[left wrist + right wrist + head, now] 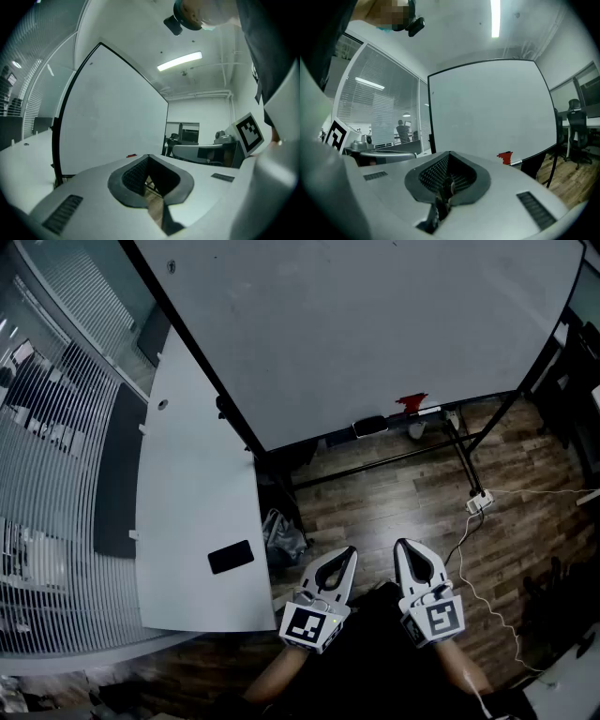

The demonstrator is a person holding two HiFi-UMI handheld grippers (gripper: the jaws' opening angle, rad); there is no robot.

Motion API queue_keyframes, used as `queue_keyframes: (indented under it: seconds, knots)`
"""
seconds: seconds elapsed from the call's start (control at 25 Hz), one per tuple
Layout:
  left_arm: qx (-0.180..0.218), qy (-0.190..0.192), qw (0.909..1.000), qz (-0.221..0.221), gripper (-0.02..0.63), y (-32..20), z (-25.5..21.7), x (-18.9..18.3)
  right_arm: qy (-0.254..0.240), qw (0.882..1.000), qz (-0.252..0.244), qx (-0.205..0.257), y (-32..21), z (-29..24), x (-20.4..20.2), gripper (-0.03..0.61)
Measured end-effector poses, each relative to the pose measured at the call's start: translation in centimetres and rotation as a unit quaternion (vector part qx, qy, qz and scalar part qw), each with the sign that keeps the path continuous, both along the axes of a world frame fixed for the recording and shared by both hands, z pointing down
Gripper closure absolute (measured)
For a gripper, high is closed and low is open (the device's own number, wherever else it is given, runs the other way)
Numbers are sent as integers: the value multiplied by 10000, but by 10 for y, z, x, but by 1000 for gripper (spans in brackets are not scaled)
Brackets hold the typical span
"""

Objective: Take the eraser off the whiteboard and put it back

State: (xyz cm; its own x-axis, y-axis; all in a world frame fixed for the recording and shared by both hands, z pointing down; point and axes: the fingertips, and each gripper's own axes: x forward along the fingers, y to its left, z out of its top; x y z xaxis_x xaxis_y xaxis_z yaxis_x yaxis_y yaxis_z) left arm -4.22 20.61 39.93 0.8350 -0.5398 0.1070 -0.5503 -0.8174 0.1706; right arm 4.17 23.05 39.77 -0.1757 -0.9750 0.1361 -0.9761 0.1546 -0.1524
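While the left gripper (346,556) and right gripper (404,548) hang side by side over the wooden floor (375,488), jaws closed on nothing, the red eraser (411,403) sits well ahead at the whiteboard's (375,324) lower edge, a white marker (515,162) just below.

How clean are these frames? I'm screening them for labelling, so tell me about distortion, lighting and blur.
Head view: dim, fisheye bows the edges of the whiteboard. Left gripper view: black vignetted corners, ceiling light blown out. Right gripper view: same vignette, whiteboard frame curved, no motion blur.
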Motion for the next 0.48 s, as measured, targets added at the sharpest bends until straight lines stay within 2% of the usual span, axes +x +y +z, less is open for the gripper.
queue_keyframes:
  seconds: [0.28, 0.48]
  knots:
    - [-106, -142, 9998, 96, 607, -4, 5, 0, -37, 10000, 52, -53, -8, -9, -4, 565]
    - [6, -17, 9997, 228, 607, -1, 1, 2, 25, 10000, 49, 2, -10, -11, -5, 565]
